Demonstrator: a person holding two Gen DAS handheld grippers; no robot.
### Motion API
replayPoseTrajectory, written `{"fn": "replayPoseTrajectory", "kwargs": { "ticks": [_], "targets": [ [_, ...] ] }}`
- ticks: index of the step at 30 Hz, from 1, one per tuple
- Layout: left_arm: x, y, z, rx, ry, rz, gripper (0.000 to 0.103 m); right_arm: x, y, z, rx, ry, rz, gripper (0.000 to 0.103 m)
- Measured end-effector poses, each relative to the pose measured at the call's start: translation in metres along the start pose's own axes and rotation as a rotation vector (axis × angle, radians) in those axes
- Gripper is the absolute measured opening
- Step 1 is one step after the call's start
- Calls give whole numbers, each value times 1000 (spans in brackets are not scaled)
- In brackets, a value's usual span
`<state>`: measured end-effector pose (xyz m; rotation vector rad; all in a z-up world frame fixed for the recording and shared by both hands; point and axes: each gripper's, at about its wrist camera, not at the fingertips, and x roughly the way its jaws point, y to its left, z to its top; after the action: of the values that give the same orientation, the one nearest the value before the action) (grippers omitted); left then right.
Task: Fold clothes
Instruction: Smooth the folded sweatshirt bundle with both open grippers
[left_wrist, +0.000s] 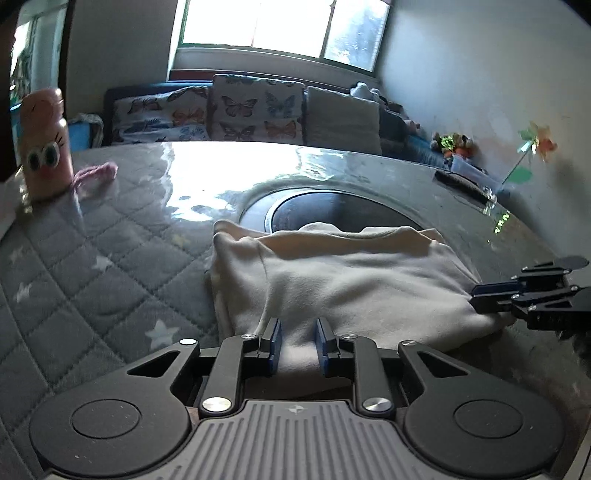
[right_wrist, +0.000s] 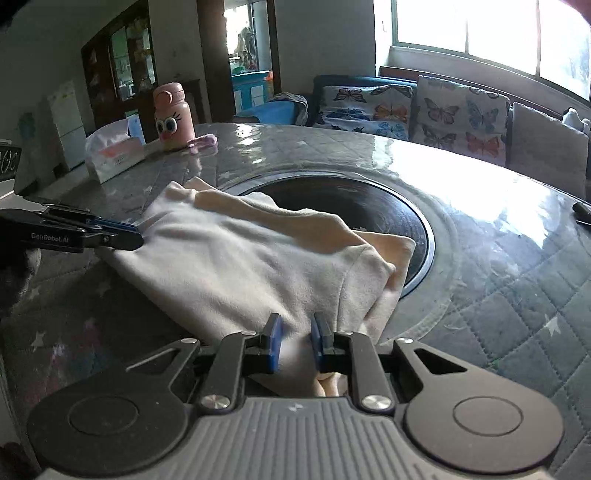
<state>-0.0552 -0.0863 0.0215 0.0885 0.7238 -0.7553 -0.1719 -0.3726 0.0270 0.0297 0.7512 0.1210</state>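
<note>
A cream garment (left_wrist: 351, 280) lies partly folded on the quilted table cover, its far edge over the round dark inset; it also shows in the right wrist view (right_wrist: 240, 258). My left gripper (left_wrist: 298, 336) is shut on the garment's near edge, cloth pinched between the blue pads. My right gripper (right_wrist: 295, 332) is shut on the near edge at the other end. Each gripper shows in the other's view: the right one (left_wrist: 480, 295) at the cloth's right corner, the left one (right_wrist: 129, 238) at its left corner.
A pink bottle with cartoon eyes (right_wrist: 173, 118) and a tissue pack (right_wrist: 114, 151) stand at the table's far left, with a small pink cloth (left_wrist: 98, 173) beside the bottle. A dark round inset (right_wrist: 369, 210) sits mid-table. A sofa with butterfly cushions (left_wrist: 255, 110) lies beyond.
</note>
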Motion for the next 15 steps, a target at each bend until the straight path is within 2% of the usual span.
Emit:
{"fn": "replayPoseTrajectory", "kwargs": {
  "ticks": [5, 9, 11, 15],
  "targets": [
    [-9, -4, 4, 17, 4, 8, 23, 0, 2, 5, -5, 16, -9, 17],
    [-10, -6, 16, 14, -31, 1, 23, -2, 8, 13, -5, 9, -2, 20],
    [-4, -6, 22, 16, -33, 12, 23, -1, 12, 16, -3, -1, 11, 26],
    [14, 0, 27, 6, -7, 41, 24, 8, 16, 18, 9, -2, 34, 27]
  ]
}}
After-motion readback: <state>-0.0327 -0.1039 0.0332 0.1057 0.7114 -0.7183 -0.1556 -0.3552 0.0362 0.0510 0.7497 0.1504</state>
